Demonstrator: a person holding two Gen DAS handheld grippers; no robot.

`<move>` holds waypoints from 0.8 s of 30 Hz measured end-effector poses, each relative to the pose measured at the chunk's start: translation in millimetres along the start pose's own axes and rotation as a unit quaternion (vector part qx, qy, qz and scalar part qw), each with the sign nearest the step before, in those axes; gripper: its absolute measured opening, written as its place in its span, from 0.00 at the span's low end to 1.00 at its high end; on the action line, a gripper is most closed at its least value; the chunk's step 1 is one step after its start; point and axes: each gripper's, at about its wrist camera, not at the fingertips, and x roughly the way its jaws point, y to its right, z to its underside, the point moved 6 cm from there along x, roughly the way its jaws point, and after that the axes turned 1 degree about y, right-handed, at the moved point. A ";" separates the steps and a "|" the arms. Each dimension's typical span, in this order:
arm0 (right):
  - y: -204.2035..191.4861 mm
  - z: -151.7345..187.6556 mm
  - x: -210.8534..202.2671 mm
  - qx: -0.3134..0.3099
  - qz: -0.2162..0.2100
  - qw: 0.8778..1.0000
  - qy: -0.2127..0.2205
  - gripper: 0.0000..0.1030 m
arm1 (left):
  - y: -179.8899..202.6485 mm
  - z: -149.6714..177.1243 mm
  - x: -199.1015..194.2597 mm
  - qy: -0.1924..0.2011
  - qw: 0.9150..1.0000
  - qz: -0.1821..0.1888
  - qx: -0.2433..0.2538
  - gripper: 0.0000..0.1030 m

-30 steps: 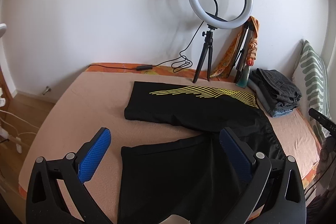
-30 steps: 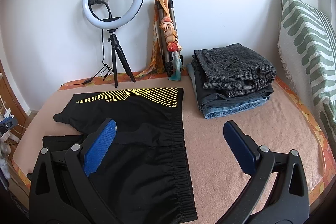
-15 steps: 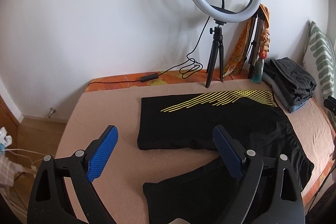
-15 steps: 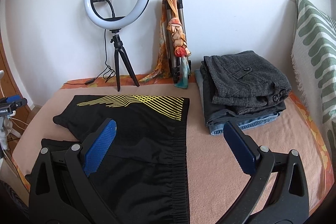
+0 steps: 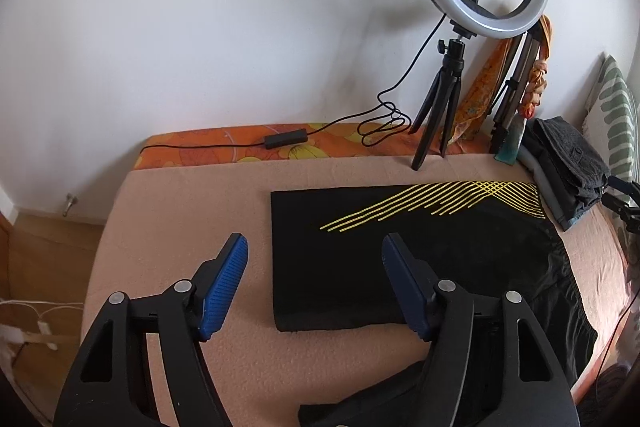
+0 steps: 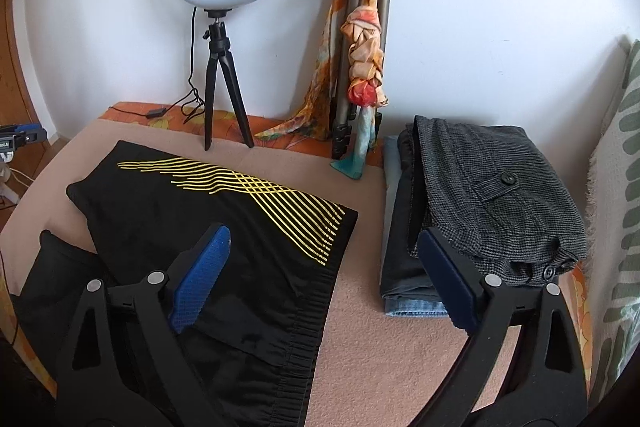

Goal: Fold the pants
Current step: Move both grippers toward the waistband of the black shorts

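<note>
Black shorts with yellow stripes (image 5: 400,251) lie spread flat on the peach blanket (image 5: 192,203). They also show in the right wrist view (image 6: 208,219), waistband toward the right. My left gripper (image 5: 314,255) is open and empty above the hem of the far leg. My right gripper (image 6: 324,247) is open and empty above the waistband's far corner. The near leg (image 6: 52,275) lies partly under the gripper bodies.
A stack of folded trousers (image 6: 480,195) sits at the right, a green patterned pillow (image 6: 616,187) beyond it. A ring light on a tripod (image 6: 224,27) and a folded tripod with a scarf (image 6: 364,39) stand against the wall. A cable (image 5: 320,135) runs along the far edge.
Both grippers have moved forward and lower toward the far edge of the shorts. The left now hangs over the far leg's hem, the right over the waistband corner. Both stay open.
</note>
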 end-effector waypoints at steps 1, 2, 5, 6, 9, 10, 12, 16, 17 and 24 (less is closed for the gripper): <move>-0.6 -0.9 8.8 -0.004 -0.007 1.000 -0.012 0.94 | -4.3 -1.2 8.5 -0.008 1.000 0.006 -0.004 0.61; -2.0 -1.7 17.4 -0.009 -0.015 1.000 -0.023 0.94 | -8.6 -2.2 17.7 -0.018 1.000 0.013 -0.011 0.59; -6.1 -2.9 43.5 -0.020 -0.043 0.997 -0.057 0.90 | -19.4 -3.3 45.1 -0.042 0.998 0.036 -0.034 0.53; -6.4 -3.2 52.5 -0.022 -0.047 0.996 -0.066 0.87 | -22.6 -3.4 54.6 -0.049 0.997 0.043 -0.041 0.53; -8.0 -3.4 77.8 -0.029 -0.056 0.994 -0.091 0.82 | -31.5 -3.0 80.5 -0.070 0.995 0.051 -0.059 0.53; -9.6 -3.4 85.7 -0.033 -0.058 0.993 -0.098 0.80 | -32.6 -2.3 88.9 -0.077 0.994 0.052 -0.057 0.53; -13.9 -4.0 100.7 -0.044 -0.059 0.991 -0.109 0.77 | -35.4 -2.2 104.7 -0.088 0.994 0.037 -0.045 0.53; -26.3 -4.8 126.0 -0.074 -0.069 0.987 -0.125 0.73 | -41.0 -7.0 127.7 -0.096 0.994 0.032 -0.040 0.53; -29.1 -4.9 132.1 -0.082 -0.068 0.986 -0.128 0.73 | -42.4 -9.1 132.4 -0.095 0.994 0.032 -0.042 0.53; -31.2 -2.2 173.8 -0.108 -0.062 0.979 -0.160 0.73 | -48.3 -15.2 162.3 -0.092 0.994 0.037 -0.041 0.53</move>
